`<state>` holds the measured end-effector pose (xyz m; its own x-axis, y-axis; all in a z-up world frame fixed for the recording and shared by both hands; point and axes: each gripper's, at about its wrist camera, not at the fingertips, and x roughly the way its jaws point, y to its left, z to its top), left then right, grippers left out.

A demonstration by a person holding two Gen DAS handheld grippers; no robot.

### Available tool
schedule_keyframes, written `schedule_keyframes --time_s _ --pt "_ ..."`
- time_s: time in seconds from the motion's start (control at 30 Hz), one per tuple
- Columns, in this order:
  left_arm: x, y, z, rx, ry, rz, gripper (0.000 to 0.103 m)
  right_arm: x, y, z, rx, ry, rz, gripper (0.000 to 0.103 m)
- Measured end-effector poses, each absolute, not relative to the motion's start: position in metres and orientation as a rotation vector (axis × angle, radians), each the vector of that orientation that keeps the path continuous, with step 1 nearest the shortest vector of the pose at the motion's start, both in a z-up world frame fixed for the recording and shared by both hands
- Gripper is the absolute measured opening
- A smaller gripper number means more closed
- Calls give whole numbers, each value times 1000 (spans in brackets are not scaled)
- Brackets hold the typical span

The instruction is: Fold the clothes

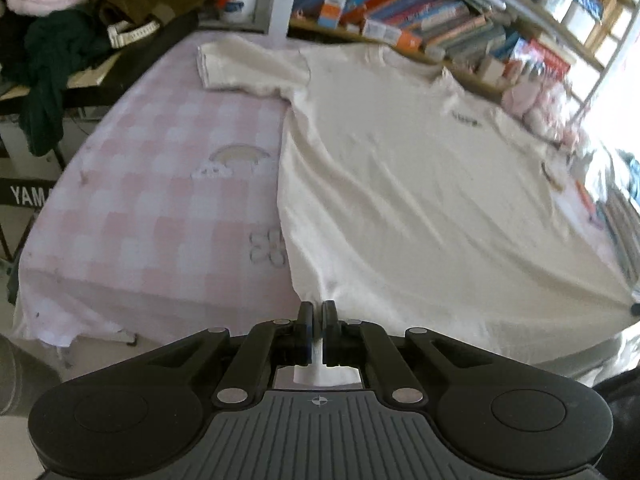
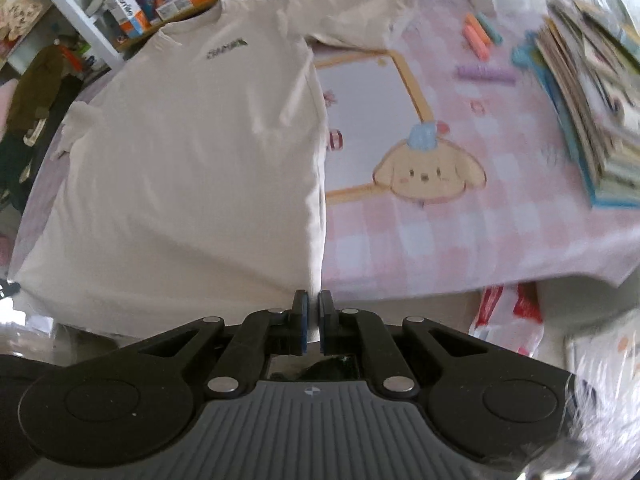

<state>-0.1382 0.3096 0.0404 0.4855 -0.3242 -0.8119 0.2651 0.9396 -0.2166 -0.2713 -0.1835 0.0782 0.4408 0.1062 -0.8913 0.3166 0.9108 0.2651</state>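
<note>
- We are working on one cream T-shirt (image 1: 400, 184), which is lying spread flat, chest logo up, on the pink checked bed sheet (image 1: 160, 184).
- We are clamping the left gripper (image 1: 317, 320) on the shirt's near hem corner; a strip of cream cloth is showing between its closed jaws.
- We are likewise pinching the hem at the other bottom corner with the right gripper (image 2: 313, 312), jaws drawn tight with cloth running up into them.
- We are judging the fold as barely begun: both sleeves are lying out to the sides, the body is showing no fold line, and only the hem is being gripped.
- What seems left is every fold itself: hem toward the collar, then sleeves and sides inward, as far as we can tell.
- We are counting one shirt, two sleeves, two grippers, and one small dark logo (image 2: 225, 49) on the chest.
- Beside the shirt in the right wrist view we are seeing one cartoon puppy print (image 2: 428, 174) on the sheet, one stack of books (image 2: 592, 120) at the bed's edge, and a few pastel bars (image 2: 478, 38) whose exact number is blurred.
- Beyond the bed we are seeing a bookshelf (image 1: 420, 16), too crowded to count.
</note>
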Motion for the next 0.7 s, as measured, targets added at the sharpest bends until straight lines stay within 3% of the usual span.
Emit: schedule_keyframes --time_s 0.17,0.37,0.5,0.6,0.7 --pt "-140 313 35 -11 1002 -339 8 -283 -183 63 435 1173 -169 5" --pt "-133 311 51 2 880 -354 32 -287 -188 53 413 1184 -249 9" --pt "-109 288 51 1 809 -413 36 -263 -190 57 324 1109 -244 37" --pt "-86 264 45 8 779 -454 45 -232 -194 53 302 1043 -228 37" --pt "-69 243 33 25 774 -455 46 -203 -192 42 259 1018 -227 37"
